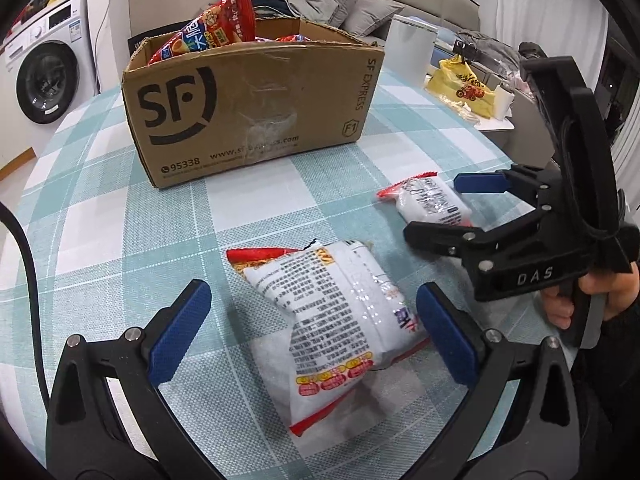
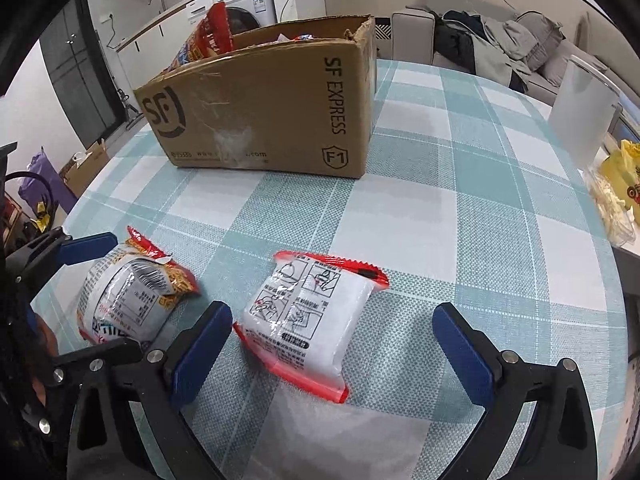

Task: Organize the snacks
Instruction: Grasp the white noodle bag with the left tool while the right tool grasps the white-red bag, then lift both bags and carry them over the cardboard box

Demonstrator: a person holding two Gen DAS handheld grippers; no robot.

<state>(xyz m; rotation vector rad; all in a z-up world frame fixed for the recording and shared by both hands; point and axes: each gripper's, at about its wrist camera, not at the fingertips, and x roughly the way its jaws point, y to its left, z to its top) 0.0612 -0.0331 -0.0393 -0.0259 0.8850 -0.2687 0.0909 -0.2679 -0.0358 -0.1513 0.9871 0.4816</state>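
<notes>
Two packets loose on table, box beyond. Your left gripper gapes around big packet, gripping nothing; right gripper wide over small packet, probably untouched. Risk: slick film, pads skid, packet squirts out.

A checked tablecloth is lying under the tool, spreading ahead. A washing machine is standing far off to the forward left. A grey sofa heaped with clothes is sitting straight beyond. A yellow plastic bag is resting off to the forward right, a white container standing just beside it.
</notes>
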